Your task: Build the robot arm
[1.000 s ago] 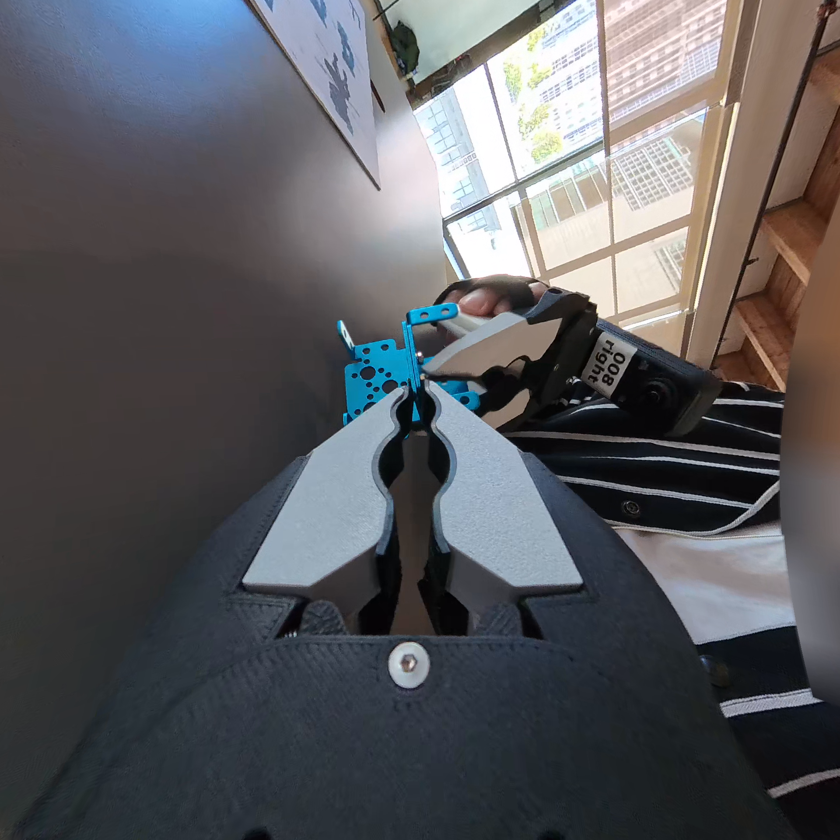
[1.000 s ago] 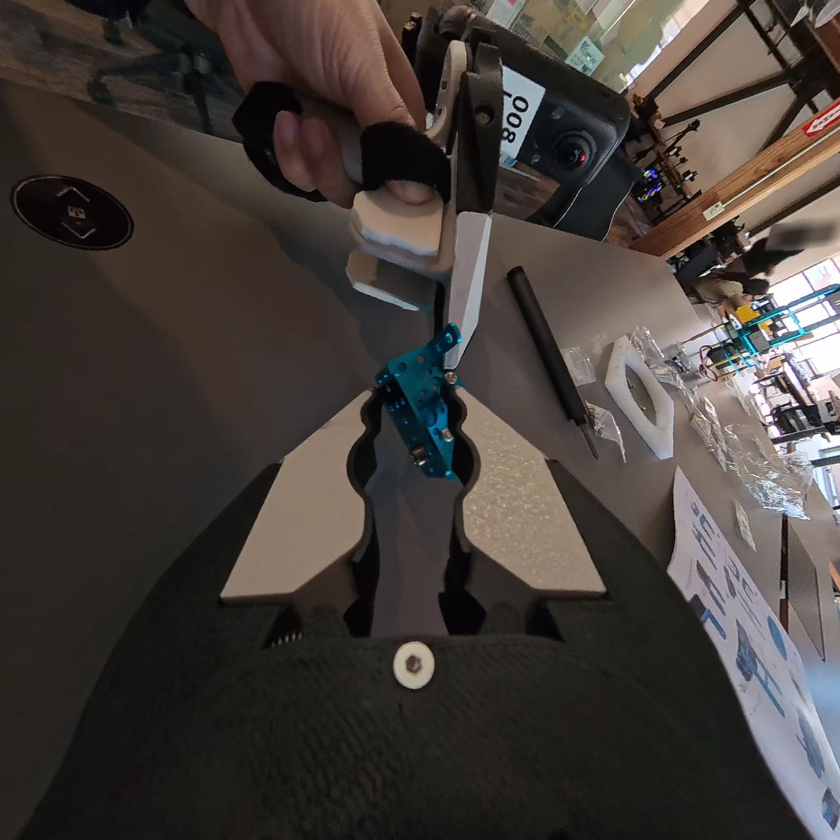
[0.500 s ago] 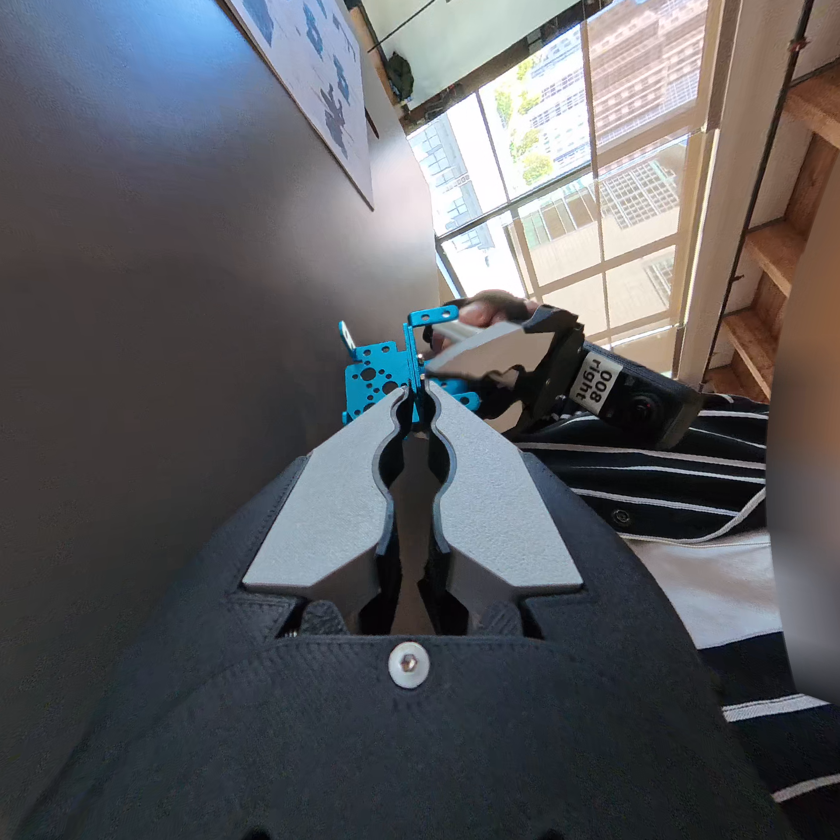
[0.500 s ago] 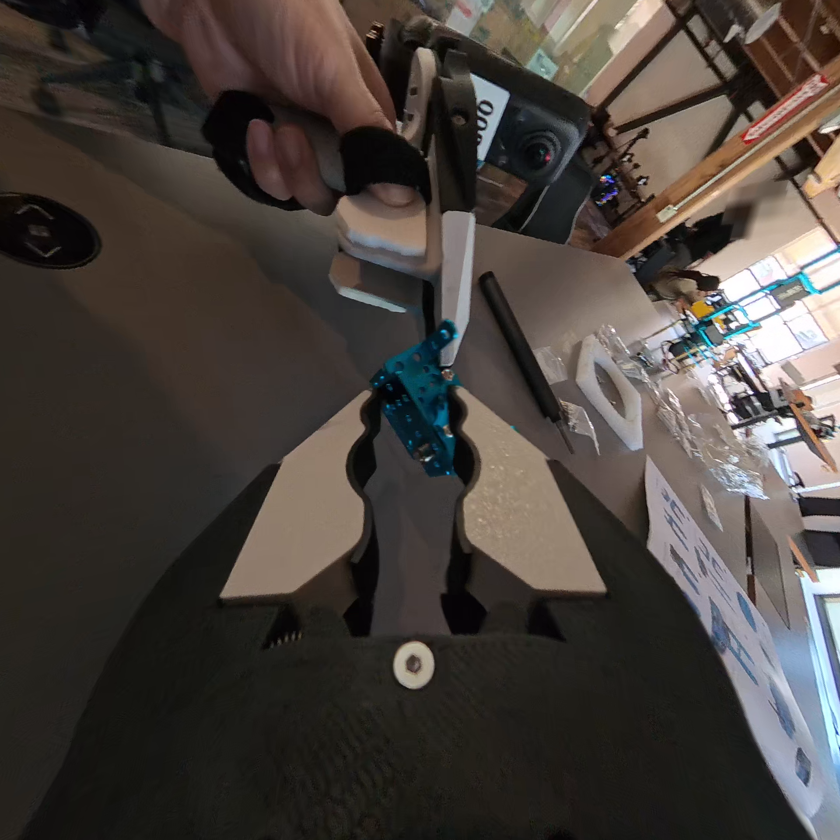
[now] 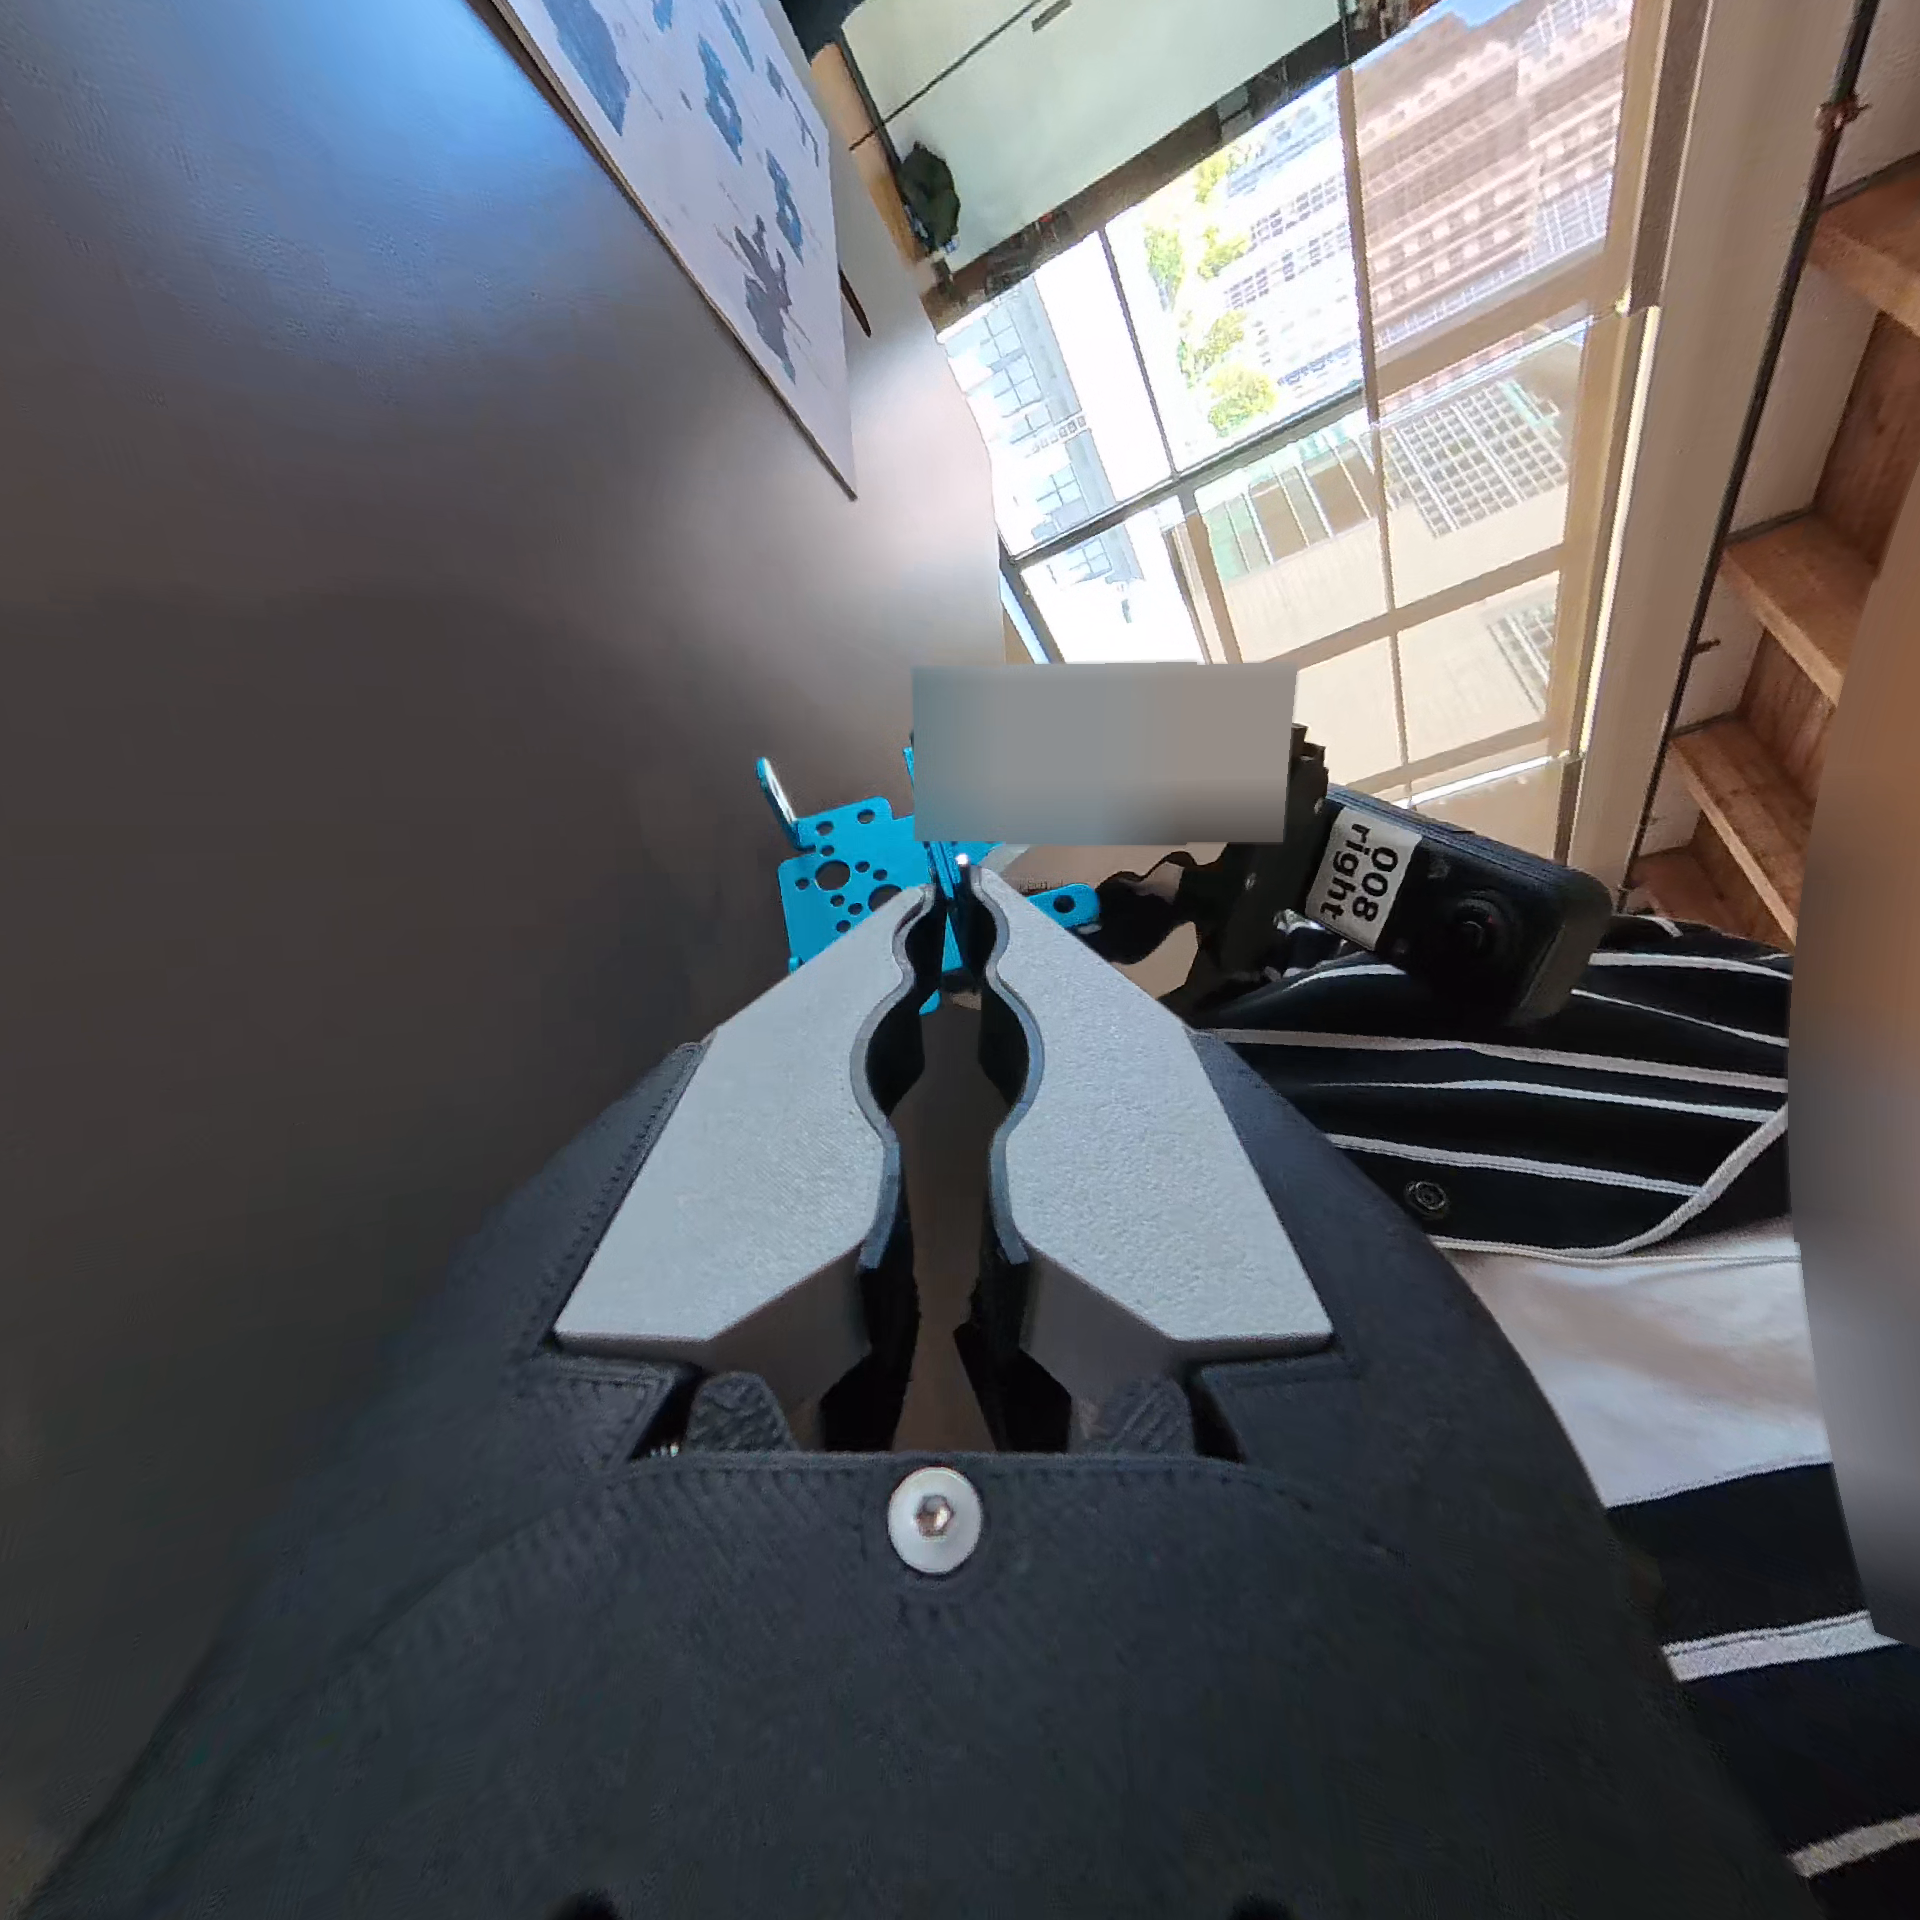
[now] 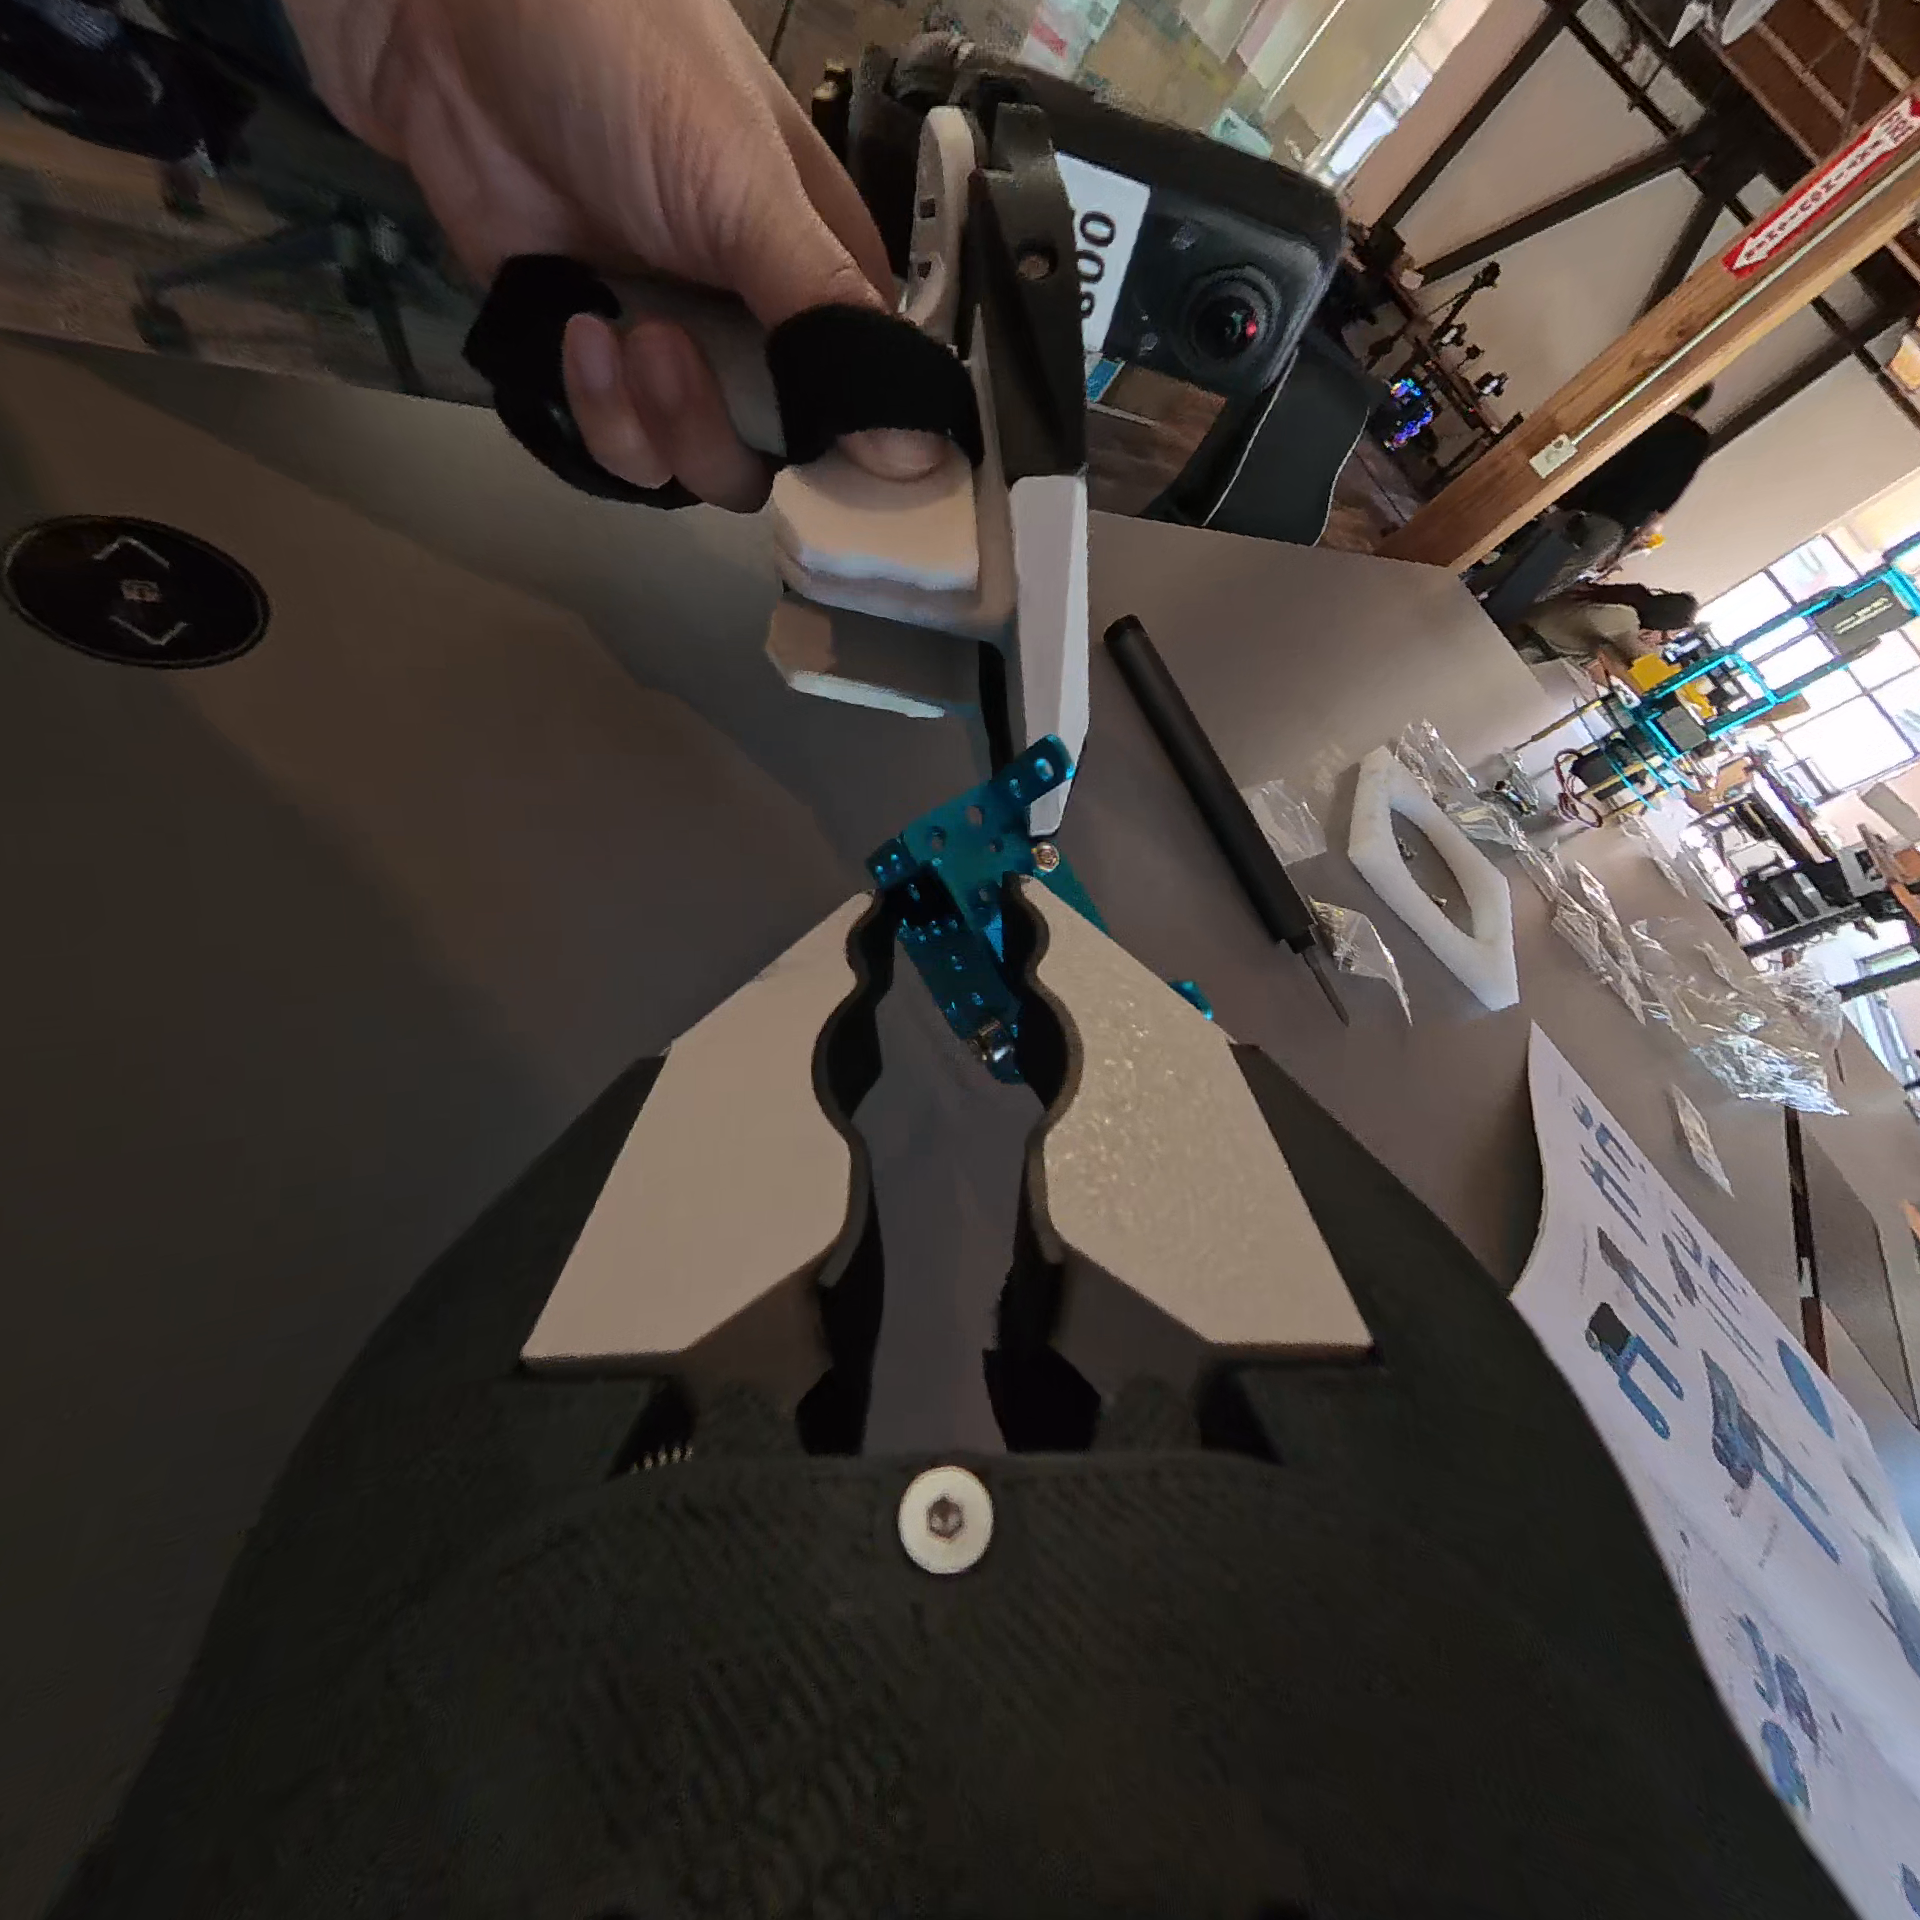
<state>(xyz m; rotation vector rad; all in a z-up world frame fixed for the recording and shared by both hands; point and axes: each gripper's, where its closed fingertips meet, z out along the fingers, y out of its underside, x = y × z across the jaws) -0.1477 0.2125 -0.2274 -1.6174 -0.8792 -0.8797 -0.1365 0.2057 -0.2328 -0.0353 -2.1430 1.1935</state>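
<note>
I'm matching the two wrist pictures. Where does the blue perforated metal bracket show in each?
Left wrist view: blue bracket at centre, gripped at the left gripper's tips.
Right wrist view: blue bracket at centre, between the right gripper's fingers.
Shared landmark: the printed sheet.

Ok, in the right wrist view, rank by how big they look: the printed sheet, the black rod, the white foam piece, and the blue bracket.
1. Printed sheet, though it lies nearest the camera.
2. Black rod, the longest but thin.
3 and 4. White foam piece and blue bracket: too alike to rank, with the bracket nearer and partly hidden by the tongs.
</note>
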